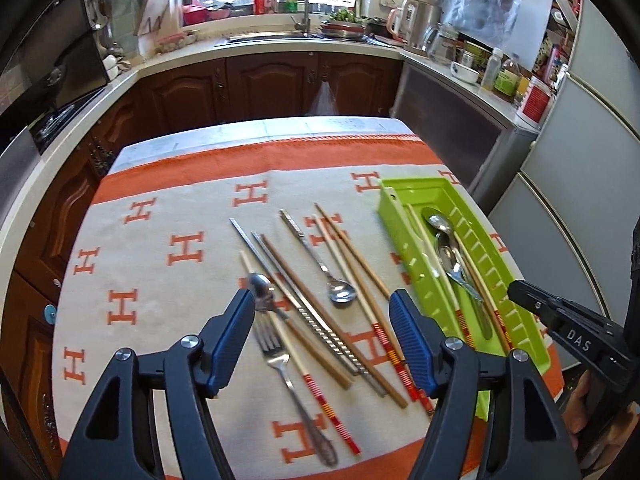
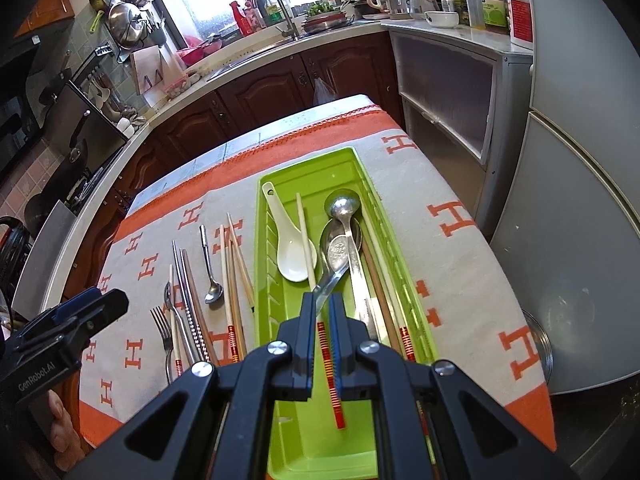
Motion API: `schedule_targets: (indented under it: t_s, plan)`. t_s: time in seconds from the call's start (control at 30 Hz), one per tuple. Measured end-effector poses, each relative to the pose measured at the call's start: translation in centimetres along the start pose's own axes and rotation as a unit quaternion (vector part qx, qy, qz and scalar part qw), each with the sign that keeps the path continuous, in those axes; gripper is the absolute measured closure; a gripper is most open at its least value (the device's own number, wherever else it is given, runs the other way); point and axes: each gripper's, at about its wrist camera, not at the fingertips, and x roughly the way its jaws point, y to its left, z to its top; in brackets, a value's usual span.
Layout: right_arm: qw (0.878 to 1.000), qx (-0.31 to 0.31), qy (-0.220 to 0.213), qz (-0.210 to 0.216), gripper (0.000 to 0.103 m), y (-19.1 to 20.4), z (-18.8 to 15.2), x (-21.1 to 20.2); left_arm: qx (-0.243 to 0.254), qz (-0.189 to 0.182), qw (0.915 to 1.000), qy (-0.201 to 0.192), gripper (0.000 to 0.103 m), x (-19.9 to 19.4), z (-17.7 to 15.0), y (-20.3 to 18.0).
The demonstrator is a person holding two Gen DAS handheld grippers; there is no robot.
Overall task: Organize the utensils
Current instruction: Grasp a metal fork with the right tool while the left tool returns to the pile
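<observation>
Nearest us, the left gripper (image 1: 322,300) stands wide with nothing between its pads, above the loose pile on the cloth-covered table (image 1: 168,216). The right gripper (image 2: 322,308) is nearly closed over the near end of the green tray (image 2: 266,280). A metal spoon's handle (image 2: 326,286) and a banded chopstick (image 2: 326,344) run through its narrow gap, but we cannot tell whether the pads pinch either one.

Below the open left jaws a fork (image 1: 280,356), a small spoon (image 1: 260,288) and several chopsticks (image 1: 352,280) lie crossed and touching. We judge that closing here could catch two pieces at once or skid a neighbour toward the table's near edge.

Farther on, a long-handled spoon (image 1: 340,290) rests among the wooden chopsticks, bowl toward us. The tray sits along the right edge of the table, already holding spoons, chopsticks and a white ceramic spoon (image 2: 290,250). A careless drop there might tip pieces over its low wall.

The tray's near end is hidden behind the right gripper's body, and the stacked spoon bowls blur together.
</observation>
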Motion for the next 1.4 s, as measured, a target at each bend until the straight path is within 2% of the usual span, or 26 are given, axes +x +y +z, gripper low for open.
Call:
schedule_targets:
  t_s: [0.23,0.4,0.67,0.87,1.03,1.13,1.4]
  plan:
    - [0.999,-0.019,0.006,0.041,0.096,2.7,-0.1,-0.3,-0.023,0.031,0.9991,-0.015,0.035,-1.1,-0.6,3.7]
    - [0.995,-0.062,0.014,0.082,0.096,6.0,-0.5,-0.4,-0.023,0.053,0.9981,-0.024,0.035,-1.6,-1.6,5.4]
    - [0.982,-0.134,0.056,0.12,0.096,11.6,-2.5,1.8,-0.03,0.048,0.9984,0.0,0.035,-0.7,-3.7,7.3]
    - [0.971,-0.173,0.106,0.126,0.096,14.0,-4.4,4.6,-0.046,0.031,0.9982,0.024,0.035,0.8,-5.1,8.8]
    - [0.962,-0.196,0.14,0.128,0.096,15.5,-5.8,6.4,-0.057,0.018,0.9967,0.055,0.055,2.5,-6.2,10.0]
    - [0.958,-0.207,0.153,0.125,0.096,16.2,-6.5,7.3,-0.069,0.01,0.9953,0.067,0.055,3.2,-6.6,10.7]
    - [0.957,-0.205,0.177,0.099,0.096,16.7,-7.0,9.9,-0.074,0.008,0.9949,0.068,0.055,3.6,-7.1,11.7]
